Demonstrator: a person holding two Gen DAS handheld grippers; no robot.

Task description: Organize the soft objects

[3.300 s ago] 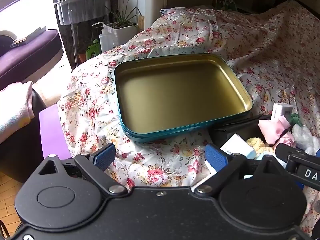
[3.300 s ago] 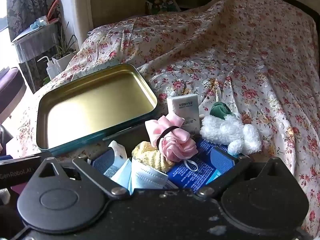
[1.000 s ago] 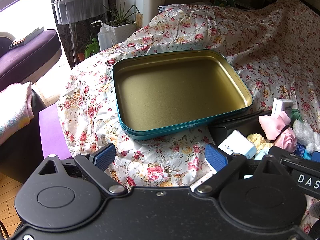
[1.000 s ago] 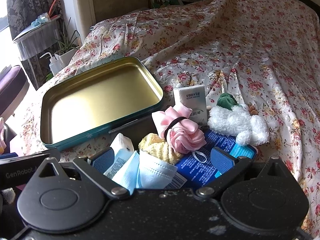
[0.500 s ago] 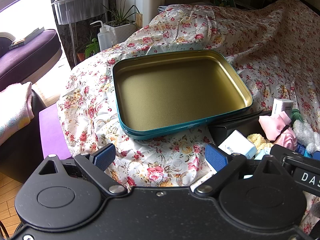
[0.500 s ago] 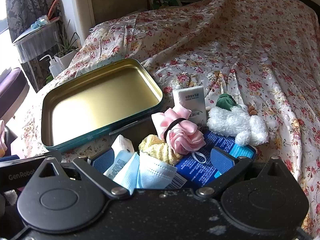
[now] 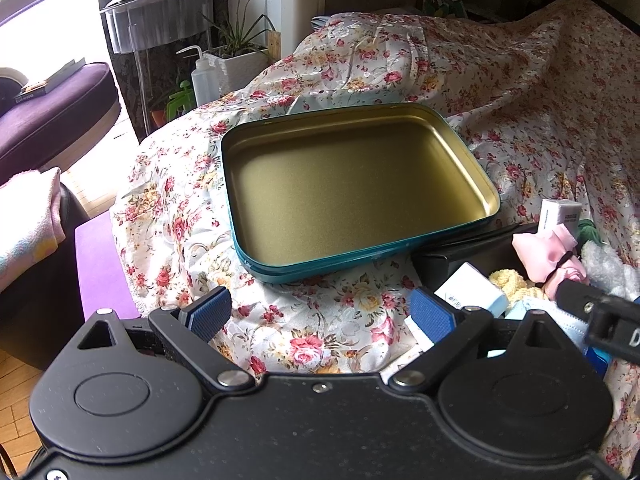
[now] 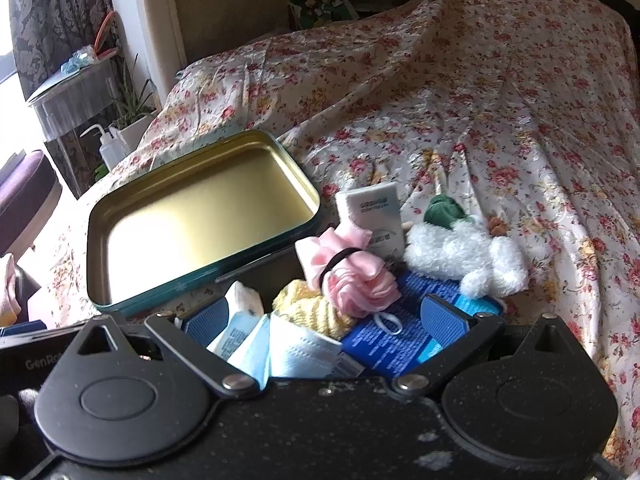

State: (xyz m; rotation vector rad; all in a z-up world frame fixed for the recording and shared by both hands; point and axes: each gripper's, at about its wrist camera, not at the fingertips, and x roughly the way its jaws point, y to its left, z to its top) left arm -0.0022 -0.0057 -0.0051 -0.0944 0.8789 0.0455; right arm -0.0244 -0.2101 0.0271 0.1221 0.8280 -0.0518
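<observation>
In the left wrist view, the left tongs gape wide and empty over the floral bedspread, near the shallow teal tin with a gold inside. In the right wrist view, the right tongs are spread wide, holding nothing, above a heap right of the tin: pink cloth scrunchie, white fluffy plush toy, pale blue face mask.

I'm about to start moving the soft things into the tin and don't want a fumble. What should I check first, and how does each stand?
1. Tin empty: ok.
2. Right claw open: ok.
3. Left claw open, holding nothing: ok.
4. Pink scrunchie exposed on top of the pile: ok.
5. Face mask free of the right claw's fingers: cannot tell.
6. White plush toy clear of other things: not ok, it lies on the blue packet.
</observation>
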